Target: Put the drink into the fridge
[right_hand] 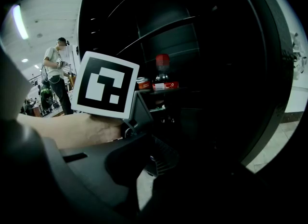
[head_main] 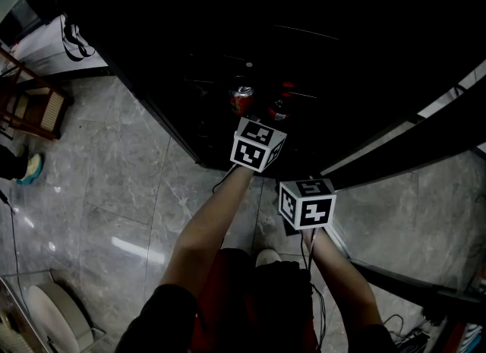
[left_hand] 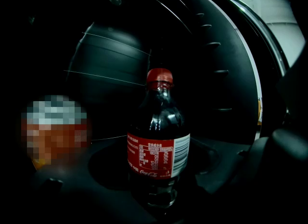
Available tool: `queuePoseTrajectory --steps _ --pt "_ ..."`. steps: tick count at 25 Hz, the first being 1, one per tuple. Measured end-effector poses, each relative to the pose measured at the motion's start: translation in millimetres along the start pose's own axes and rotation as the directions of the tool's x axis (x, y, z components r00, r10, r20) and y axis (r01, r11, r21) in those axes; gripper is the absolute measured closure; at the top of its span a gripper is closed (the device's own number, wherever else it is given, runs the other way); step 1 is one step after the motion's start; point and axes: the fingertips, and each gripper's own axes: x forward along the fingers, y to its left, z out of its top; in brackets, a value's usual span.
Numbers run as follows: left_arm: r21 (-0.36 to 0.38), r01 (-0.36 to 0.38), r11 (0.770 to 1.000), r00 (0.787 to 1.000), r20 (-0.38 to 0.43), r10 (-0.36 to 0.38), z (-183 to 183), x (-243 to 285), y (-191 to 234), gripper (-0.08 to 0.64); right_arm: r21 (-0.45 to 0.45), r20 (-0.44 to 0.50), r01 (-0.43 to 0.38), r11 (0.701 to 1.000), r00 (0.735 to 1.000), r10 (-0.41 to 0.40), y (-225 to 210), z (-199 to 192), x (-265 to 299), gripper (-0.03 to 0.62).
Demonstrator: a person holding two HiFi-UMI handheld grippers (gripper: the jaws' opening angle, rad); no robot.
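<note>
A cola bottle (left_hand: 159, 146) with a red cap and red label stands upright on a dark fridge shelf (left_hand: 216, 160). My left gripper (left_hand: 163, 182) reaches into the fridge, its jaws open wide on either side of the bottle, with gaps showing. In the head view the bottle (head_main: 277, 108) stands just beyond the left marker cube (head_main: 258, 145), with a red can (head_main: 241, 99) to its left. The right gripper view shows the bottle (right_hand: 162, 71) and the can (right_hand: 143, 83) on the shelf. My right gripper (right_hand: 151, 170) hangs back outside the fridge, jaws together and empty; its cube (head_main: 307, 203) is nearer to me.
The fridge interior (head_main: 228, 33) is black and dim. Its open door (head_main: 395, 146) stretches away on the right. Grey marble floor (head_main: 114, 192) lies on the left, with a wooden chair (head_main: 38, 108) far left. A person (right_hand: 55, 69) stands in the background.
</note>
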Motion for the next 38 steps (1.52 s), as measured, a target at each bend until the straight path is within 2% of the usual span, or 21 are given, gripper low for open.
queuePoseTrajectory --steps 5,12,19,24,27,38 --pt "0.006 -0.021 1.0 1.0 0.003 0.021 0 0 0 0.238 0.031 -0.009 0.008 0.999 1.0 -0.007 -3 -4 0 0.574" --pt "0.024 -0.014 1.0 1.0 -0.007 0.014 -2 -3 -2 0.238 0.038 -0.015 0.005 0.999 1.0 -0.005 -1 -7 1 0.574" --pt "0.002 -0.014 1.0 0.999 -0.043 0.014 -5 -2 -3 0.238 0.048 -0.022 0.003 0.999 1.0 -0.002 4 -10 -2 0.574" --pt "0.031 -0.01 0.999 0.997 -0.081 0.013 -13 -7 -4 0.225 0.046 -0.027 0.003 0.999 1.0 -0.002 6 -14 -6 0.574" --pt "0.024 -0.013 1.0 0.997 -0.078 0.015 -15 -14 -6 0.195 0.043 -0.028 0.0 0.999 1.0 0.001 9 -16 -8 0.574" --pt "0.013 -0.007 1.0 0.999 -0.036 0.007 -7 -68 -17 0.192 -0.015 0.031 -0.006 1.0 1.0 0.007 25 -15 -33 0.574"
